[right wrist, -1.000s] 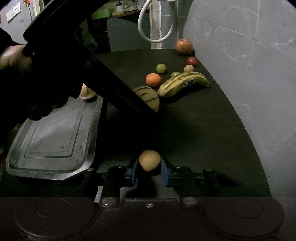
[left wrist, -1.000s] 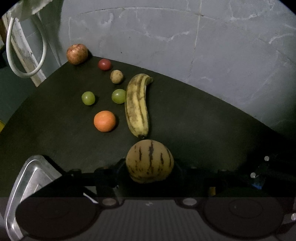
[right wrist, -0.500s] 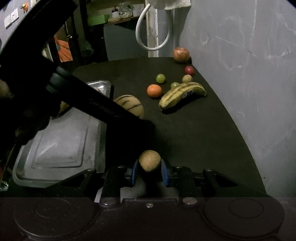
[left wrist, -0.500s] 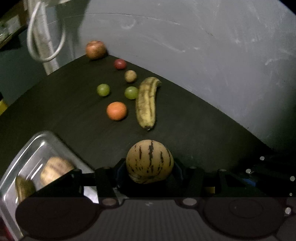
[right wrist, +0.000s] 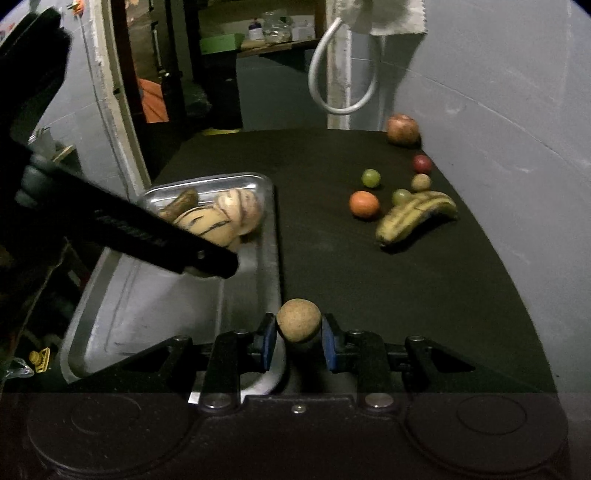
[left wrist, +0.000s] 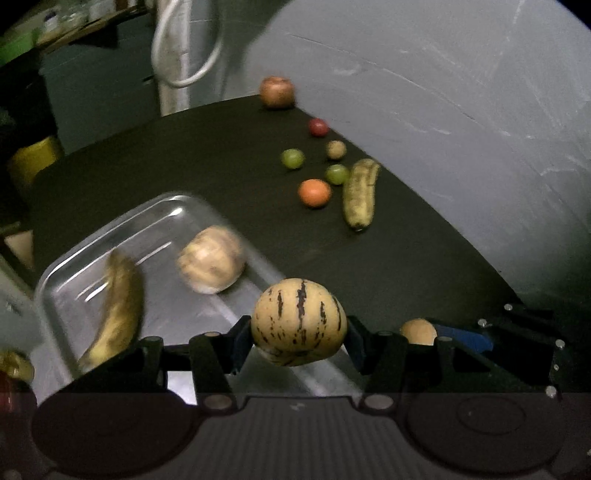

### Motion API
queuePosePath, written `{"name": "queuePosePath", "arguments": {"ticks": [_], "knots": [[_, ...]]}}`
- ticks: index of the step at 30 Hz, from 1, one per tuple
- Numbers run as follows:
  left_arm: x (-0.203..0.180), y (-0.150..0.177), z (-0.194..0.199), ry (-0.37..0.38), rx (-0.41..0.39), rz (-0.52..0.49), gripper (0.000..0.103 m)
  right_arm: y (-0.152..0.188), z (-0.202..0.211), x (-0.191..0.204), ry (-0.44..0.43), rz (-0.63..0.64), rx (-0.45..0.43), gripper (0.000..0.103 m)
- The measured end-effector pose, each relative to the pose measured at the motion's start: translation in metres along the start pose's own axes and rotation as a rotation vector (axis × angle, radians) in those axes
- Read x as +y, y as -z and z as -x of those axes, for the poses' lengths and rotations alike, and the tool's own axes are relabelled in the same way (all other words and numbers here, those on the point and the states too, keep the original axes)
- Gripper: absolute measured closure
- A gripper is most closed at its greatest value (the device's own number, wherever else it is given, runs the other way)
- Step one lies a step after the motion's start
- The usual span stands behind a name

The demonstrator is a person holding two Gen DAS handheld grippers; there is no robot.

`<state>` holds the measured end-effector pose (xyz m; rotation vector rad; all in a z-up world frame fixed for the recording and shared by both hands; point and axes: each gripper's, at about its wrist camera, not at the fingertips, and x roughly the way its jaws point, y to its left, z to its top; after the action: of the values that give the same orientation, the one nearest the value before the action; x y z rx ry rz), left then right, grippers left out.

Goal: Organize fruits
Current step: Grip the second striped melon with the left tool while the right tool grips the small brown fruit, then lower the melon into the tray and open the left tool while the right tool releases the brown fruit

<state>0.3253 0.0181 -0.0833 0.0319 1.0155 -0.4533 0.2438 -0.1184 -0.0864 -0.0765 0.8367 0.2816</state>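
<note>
Showing only leftward, a banana (left wrist: 118, 314) fills the tray (left wrist: 173, 206).

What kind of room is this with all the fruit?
Probably a workshop or storeroom rather than a kitchen. The wall is rough bare plaster, a white cable loops over a post, and cluttered shelves stand behind the black table.

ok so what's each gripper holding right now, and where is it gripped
Left gripper: pale yellow round fruit with dark stripes, pads on its two sides. Right gripper: small round brown fruit, pinched at its sides.
</note>
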Motion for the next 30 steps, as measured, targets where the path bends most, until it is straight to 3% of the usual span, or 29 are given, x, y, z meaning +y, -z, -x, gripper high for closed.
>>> {"name": "queuePosePath", "arguments": {"ticks": [13, 30], "knots": [[0.066, 0.047, 0.023, -0.089, 0.027, 0.201, 0.046, -0.009, -0.031, 0.042, -0.051, 0.071, 0.048, 0.075], [0.084, 0.055, 0.012, -0.105, 0.055, 0.210, 0.045, -0.005, -0.047, 0.055, -0.010, 0.100, 0.085, 0.072]]}}
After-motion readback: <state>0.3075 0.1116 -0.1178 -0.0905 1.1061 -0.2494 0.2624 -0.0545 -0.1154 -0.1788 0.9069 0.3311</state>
